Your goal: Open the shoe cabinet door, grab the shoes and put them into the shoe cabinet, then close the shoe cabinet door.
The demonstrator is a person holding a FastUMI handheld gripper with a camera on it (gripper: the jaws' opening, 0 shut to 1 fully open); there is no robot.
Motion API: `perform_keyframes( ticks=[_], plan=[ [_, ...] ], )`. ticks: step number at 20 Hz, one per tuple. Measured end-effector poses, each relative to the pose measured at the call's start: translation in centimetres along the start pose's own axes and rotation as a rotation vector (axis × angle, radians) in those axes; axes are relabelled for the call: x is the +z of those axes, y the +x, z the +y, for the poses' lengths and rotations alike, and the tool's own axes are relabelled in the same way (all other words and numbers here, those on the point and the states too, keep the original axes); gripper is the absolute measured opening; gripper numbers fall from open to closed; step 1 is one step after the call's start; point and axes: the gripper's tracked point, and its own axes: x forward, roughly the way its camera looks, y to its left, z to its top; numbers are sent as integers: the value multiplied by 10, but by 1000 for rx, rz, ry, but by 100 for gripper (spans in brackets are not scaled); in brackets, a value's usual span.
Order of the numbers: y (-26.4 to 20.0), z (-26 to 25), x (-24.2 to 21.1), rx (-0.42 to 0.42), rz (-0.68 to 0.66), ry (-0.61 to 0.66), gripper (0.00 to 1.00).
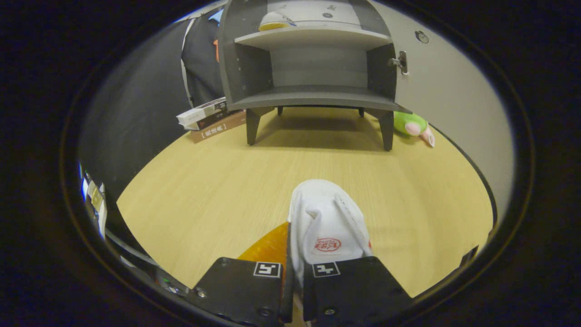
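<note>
Now, with your tool (292, 272) clamped on the white shoe (324, 222) above the bench (218, 181), carry it level toward the open shoe cabinet (313, 59) ahead and slide it onto the vacant lower shelf (313, 96).

Matt wood-grain table (218, 190), cloth shoe (324, 218)

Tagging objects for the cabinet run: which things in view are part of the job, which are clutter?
Job:
- white shoe, pinched between the tool fingers
- shoe cabinet, door open
- second shoe already on the upper shelf

Clutter:
- stacked books left of the cabinet
- green plush toy on its right
</note>
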Motion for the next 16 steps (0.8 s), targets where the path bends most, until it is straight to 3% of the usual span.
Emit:
perform_keyframes(
  ticks=[6,16],
  plan=[
    [-55,16,62,-8,-112,-43,12],
    [-153,11,230,-114,-357,-70,12]
  ],
)
